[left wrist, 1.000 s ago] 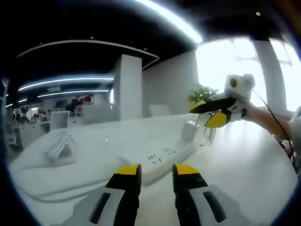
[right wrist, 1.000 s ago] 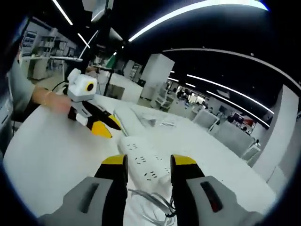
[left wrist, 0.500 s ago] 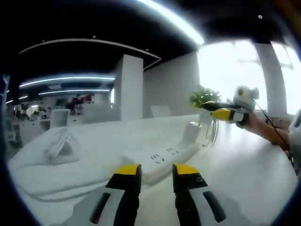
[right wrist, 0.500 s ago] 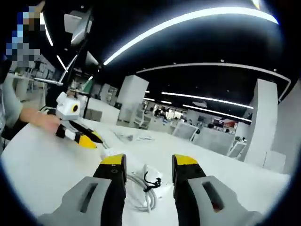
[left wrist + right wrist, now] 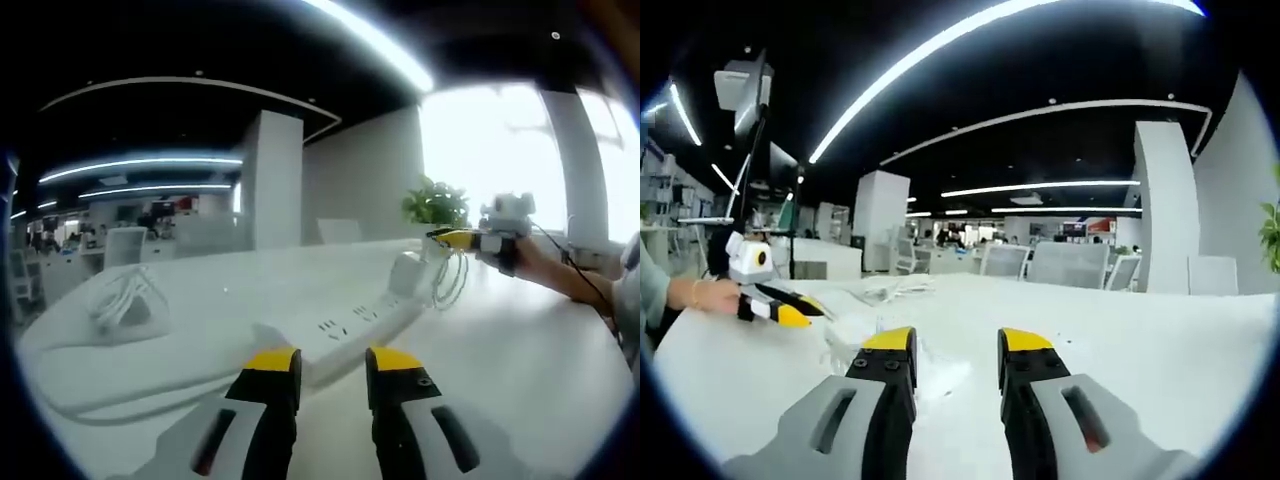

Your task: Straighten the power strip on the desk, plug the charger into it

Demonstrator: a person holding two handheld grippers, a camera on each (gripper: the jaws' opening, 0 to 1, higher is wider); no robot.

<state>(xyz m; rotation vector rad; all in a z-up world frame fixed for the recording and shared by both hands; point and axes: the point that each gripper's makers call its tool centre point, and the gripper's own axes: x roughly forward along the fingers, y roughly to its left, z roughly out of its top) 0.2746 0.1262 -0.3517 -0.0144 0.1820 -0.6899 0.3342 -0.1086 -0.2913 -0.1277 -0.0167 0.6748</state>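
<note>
Power strip (image 5: 345,335) lies on the white desk (image 5: 500,370) just ahead of my left gripper (image 5: 331,362), jaws apart, nothing between them. Left to right in the left gripper view: coiled white cable (image 5: 125,300), strip, white charger (image 5: 407,273) at its far end, then my right gripper (image 5: 450,238) near looped cable. The right gripper view adds the left gripper (image 5: 790,310) at far left; its own jaws (image 5: 958,342) apart, empty.
</note>
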